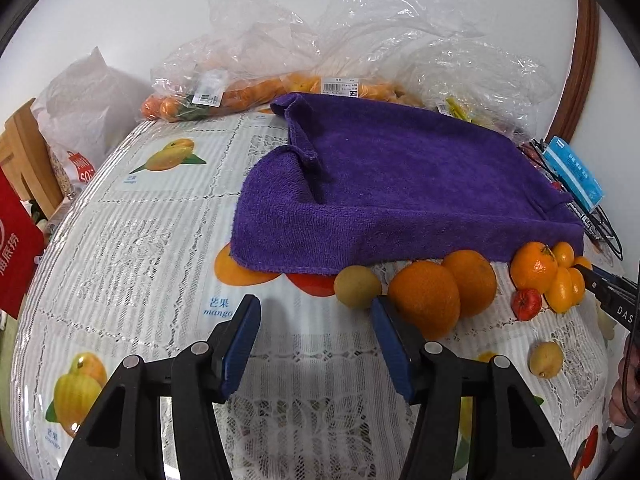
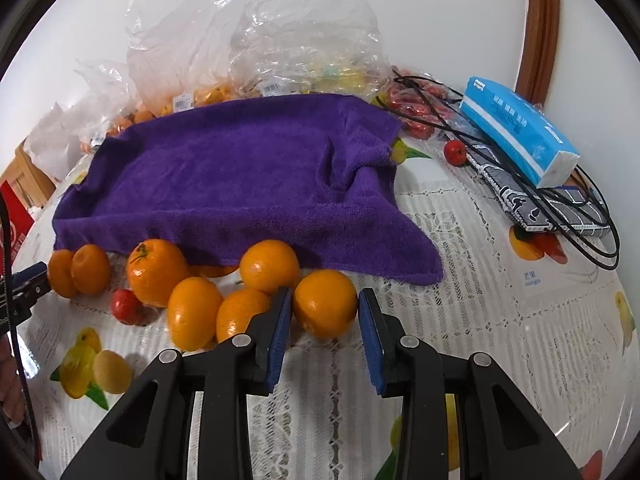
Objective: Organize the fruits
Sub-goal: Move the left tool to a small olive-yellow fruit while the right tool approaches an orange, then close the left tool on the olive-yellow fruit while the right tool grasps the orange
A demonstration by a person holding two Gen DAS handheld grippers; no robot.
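We have the right tongs (image 2: pixel 322 314) clenched on a small orange (image 2: pixel 325 303), one blue pad (image 2: pixel 280 332) against each flank, at the near right end of the fruit pile. It looks firm and fairly light, with a smooth, waxy skin that could slip out of flat pads, so we judge the widest middle of the round body, where the pads now sit, to be the right place to hold it, with no more squeeze than keeps it from rolling.

Our left tongs (image 1: pixel 316 320) stand released and empty over the bare tabletop (image 1: pixel 304 380), their right pad just beside a bigger orange (image 1: pixel 424 298). That one is round, dull and dimpled, probably heavier, and wants a wider hold.

Outward lie a dull yellow-green round fruit (image 1: pixel 357 286), a glossy tangerine (image 2: pixel 156 272) with a green stalk, and a tiny red fruit (image 2: pixel 127 306), which looks soft and easy to bruise.

Behind them a purple towel (image 2: pixel 240 172), thick and limp, drapes over something we cannot see. The tabletop has a slick, clear cover over lace printed with fruit, so loose fruit may roll. Farther back sit crinkled clear plastic bags (image 2: pixel 280 40) of fruit, a blue tissue pack (image 2: pixel 520 132) and black cables (image 2: pixel 580 240).
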